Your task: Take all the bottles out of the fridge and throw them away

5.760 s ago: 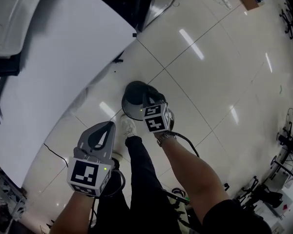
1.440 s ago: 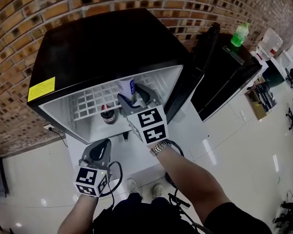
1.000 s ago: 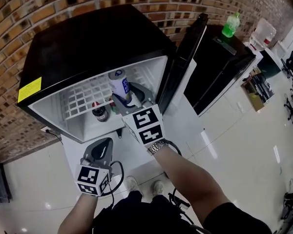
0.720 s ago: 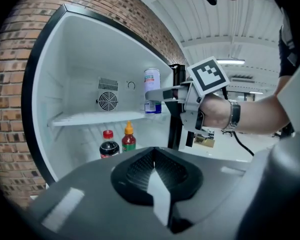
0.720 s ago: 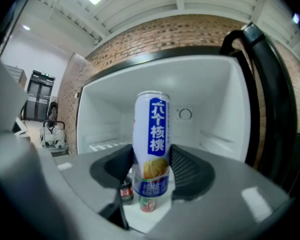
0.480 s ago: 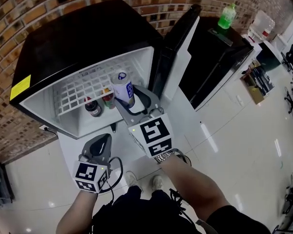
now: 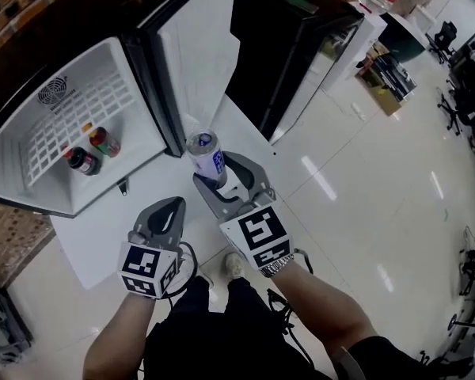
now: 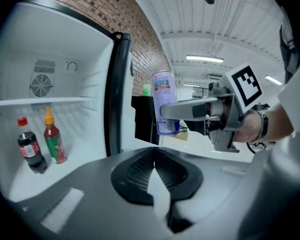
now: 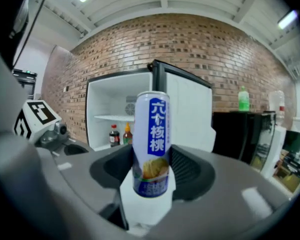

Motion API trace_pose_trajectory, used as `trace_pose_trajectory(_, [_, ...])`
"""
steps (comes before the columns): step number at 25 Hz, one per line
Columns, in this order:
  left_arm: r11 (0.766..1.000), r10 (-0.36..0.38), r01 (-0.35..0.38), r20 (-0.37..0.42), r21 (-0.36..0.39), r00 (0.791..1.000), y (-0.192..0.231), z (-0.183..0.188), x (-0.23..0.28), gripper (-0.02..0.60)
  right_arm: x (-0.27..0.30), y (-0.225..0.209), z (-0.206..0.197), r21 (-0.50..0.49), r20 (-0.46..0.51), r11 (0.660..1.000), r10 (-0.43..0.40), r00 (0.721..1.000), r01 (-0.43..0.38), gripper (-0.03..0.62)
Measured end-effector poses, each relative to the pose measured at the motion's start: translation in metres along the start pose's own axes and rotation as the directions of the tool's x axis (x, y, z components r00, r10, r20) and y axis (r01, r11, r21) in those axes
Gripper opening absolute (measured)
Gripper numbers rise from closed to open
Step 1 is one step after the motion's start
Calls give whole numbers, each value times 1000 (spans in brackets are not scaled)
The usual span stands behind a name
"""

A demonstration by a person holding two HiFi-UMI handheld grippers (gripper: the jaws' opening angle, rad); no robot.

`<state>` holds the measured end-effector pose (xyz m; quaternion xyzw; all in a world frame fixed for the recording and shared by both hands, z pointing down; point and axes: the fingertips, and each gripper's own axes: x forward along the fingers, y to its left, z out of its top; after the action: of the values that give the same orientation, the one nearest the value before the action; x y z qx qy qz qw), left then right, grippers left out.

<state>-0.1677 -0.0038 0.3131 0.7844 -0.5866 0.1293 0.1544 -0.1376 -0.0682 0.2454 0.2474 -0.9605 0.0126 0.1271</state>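
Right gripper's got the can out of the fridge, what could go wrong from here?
The right gripper grips the can below its middle, so it may tip or slip on a swing. The open fridge door stands close by the can; a turn could knock it. The cola bottle and red bottle stand side by side; reaching for one might topple the other.

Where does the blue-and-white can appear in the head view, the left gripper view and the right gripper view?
Head view: the can is near the middle, slightly up and left.
Left gripper view: the can is upright, just right of centre.
Right gripper view: the can is at the centre, large in the foreground.
Shared landmark: the open fridge, left of the can in all three.
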Motion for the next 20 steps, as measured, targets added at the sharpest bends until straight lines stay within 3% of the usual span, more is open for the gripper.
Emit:
trace_pose_trajectory(9, [987,-156,159,-148,5,977,-117,-66,104,5,-97,-82,-157,126,-219,984,-95,971,125,235])
trace_pose_trajectory(20, [970,-239,241,-343,-38,909,-189,-180,193,5,-152,-107,-368,298,-481,929,-51,875,218,235])
